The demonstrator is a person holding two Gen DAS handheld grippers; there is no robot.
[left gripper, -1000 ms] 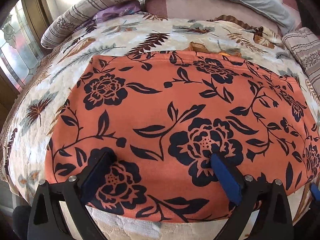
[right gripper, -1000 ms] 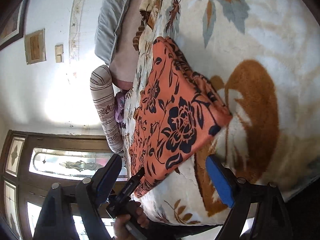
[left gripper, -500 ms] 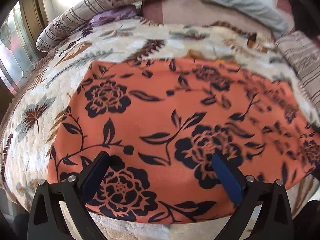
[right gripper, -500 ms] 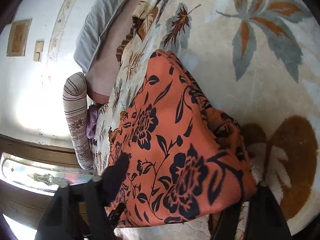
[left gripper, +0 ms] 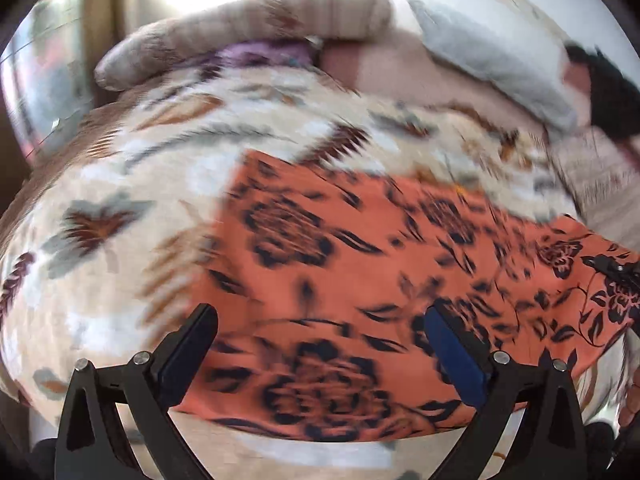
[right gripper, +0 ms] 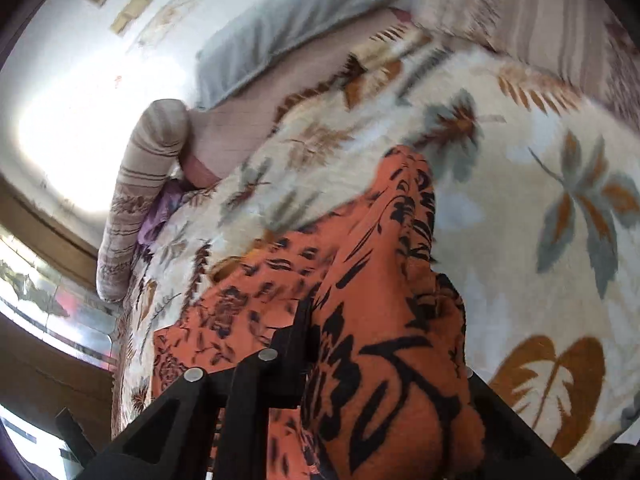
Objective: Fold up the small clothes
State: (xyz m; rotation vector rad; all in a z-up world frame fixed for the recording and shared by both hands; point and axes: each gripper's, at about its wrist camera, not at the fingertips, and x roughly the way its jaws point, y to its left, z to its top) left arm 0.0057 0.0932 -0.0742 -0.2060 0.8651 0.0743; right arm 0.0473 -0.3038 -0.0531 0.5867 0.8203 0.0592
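An orange garment (left gripper: pixel 320 248) with black flowers lies spread on the leaf-patterned blanket (left gripper: pixel 132 184). My left gripper (left gripper: pixel 320 314) hovers over its near edge, open, its blue-padded fingers wide apart with nothing pinched. In the right wrist view the garment's end (right gripper: pixel 400 240) is bunched and raised between the jaws of my right gripper (right gripper: pixel 384 340), which are closing on the cloth. The right finger is hidden under the fabric. In the left wrist view that lifted corner (left gripper: pixel 592 280) stands up at the far right, with a black fingertip (left gripper: pixel 612 268) on it.
A striped bolster (left gripper: pixel 240 36) and a purple cloth (left gripper: pixel 260 54) lie at the bed's far left. A grey pillow (left gripper: pixel 492 56) and a second striped cushion (right gripper: pixel 520 4) sit at the head. Glass door panels (right gripper: pixel 40 288) are beyond the bed.
My right gripper closed on the garment's right end and lifted it, rolling as it rose. My left gripper stayed open and drew back and up; the view is now blurred.
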